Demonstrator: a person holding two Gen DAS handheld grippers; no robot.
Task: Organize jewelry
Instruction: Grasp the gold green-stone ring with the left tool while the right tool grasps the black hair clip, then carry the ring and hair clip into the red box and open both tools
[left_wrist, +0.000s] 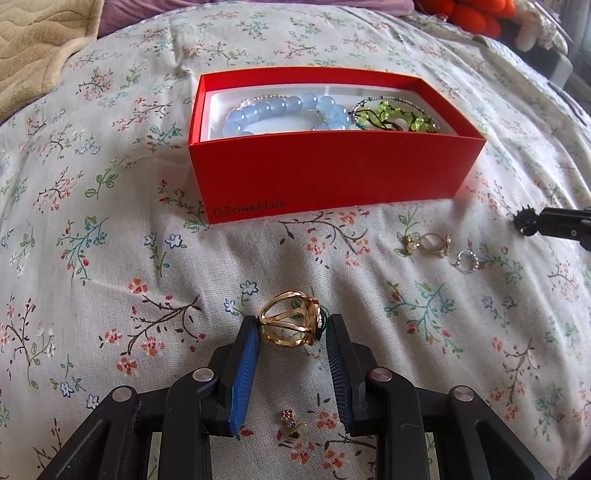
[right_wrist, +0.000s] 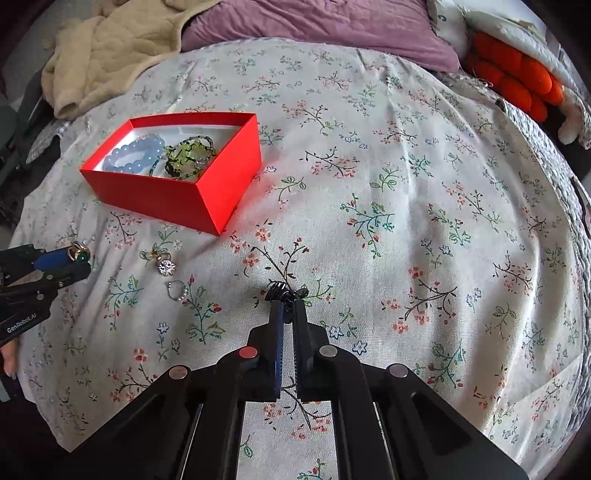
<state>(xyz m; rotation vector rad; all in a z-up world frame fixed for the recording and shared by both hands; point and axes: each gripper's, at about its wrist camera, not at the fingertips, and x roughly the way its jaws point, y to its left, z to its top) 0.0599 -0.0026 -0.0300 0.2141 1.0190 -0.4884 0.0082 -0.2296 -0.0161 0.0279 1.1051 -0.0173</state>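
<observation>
Gripping a gold openwork ring (left_wrist: 291, 319), left hand-held gripper (left_wrist: 291, 325) should carry it level to the red box (left_wrist: 332, 173). Right hand-held gripper (right_wrist: 287, 301), nearly shut on a small black ornament (right_wrist: 275, 290), needs a firm pinch before lifting off the bed (right_wrist: 406, 184).

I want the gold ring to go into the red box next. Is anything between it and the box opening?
Nothing visible blocks it. The left claw grips the gold ring, and only bare floral cloth lies before the red box. The box is open; inside, the bracelets leave some white floor free.
</observation>
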